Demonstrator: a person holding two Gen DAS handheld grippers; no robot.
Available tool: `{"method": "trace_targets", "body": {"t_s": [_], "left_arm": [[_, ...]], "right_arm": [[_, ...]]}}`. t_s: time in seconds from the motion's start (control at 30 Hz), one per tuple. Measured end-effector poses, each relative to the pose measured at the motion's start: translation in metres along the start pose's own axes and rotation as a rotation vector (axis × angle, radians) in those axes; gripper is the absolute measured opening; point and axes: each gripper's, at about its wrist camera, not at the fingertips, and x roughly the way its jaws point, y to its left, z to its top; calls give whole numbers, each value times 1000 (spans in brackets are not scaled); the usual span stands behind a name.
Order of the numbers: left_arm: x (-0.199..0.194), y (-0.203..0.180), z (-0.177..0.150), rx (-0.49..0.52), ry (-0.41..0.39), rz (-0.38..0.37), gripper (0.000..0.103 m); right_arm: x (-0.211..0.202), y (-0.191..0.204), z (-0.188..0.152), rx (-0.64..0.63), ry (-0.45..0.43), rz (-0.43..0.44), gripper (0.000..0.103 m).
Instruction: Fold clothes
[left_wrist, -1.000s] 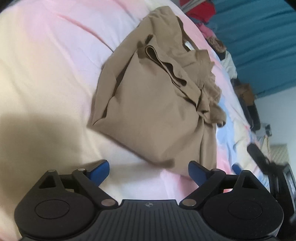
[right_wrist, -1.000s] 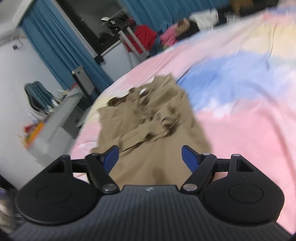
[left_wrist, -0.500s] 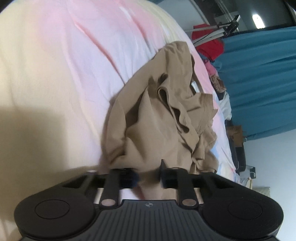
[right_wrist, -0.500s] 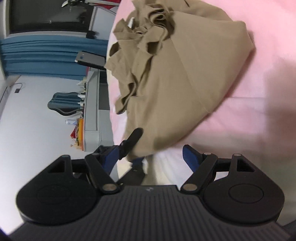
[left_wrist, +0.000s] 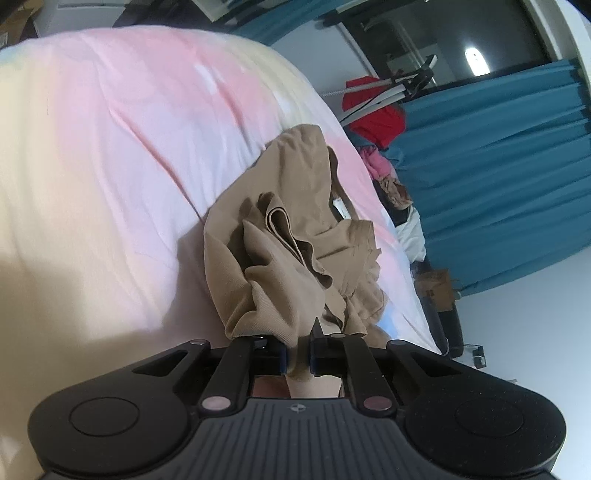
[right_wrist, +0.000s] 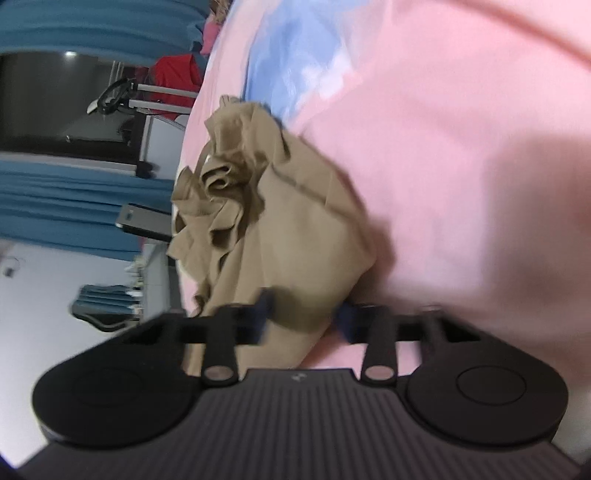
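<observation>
A tan garment (left_wrist: 295, 251) lies crumpled on a bed with a pastel pink, yellow and blue cover (left_wrist: 110, 166). My left gripper (left_wrist: 297, 356) is shut on the near edge of the tan garment, with cloth pinched between its blue pads. In the right wrist view the same tan garment (right_wrist: 291, 229) lies bunched on the pink cover (right_wrist: 461, 166). My right gripper (right_wrist: 303, 317) has its jaws partly closed around another near edge of the garment, with cloth between the blurred fingers and a gap still showing.
Blue curtains (left_wrist: 498, 166) hang beyond the bed. A tripod with a red cloth (left_wrist: 376, 110) stands by the bed's far side. More clothes (left_wrist: 391, 192) are piled at the far end. A white desk and a chair (right_wrist: 103, 302) stand past the bed's edge.
My left gripper closed on the garment's near edge and lifted it. My right gripper moved onto the other edge and its jaws have narrowed around the cloth.
</observation>
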Motion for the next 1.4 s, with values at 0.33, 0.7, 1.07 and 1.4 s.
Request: {"method": "trace_targets", "body": {"t_s": [0.33,0.7,1.07,1.4], "left_arm": [[-34,-33,1,80,-35,-26,9],[-128,-65,-42,131,-37,-63,9],[-154,-80,-50,80,-55,-81,10],[-21,-91,34,98,-40,28,13]], "right_arm": [[-50,32,21,-181,-110,92,9],[-142,48,-3,-227,-83,158,9],[-179,70,-7,-216,-89,133,9],[-64,94,51,-134,-108,40,9]]}}
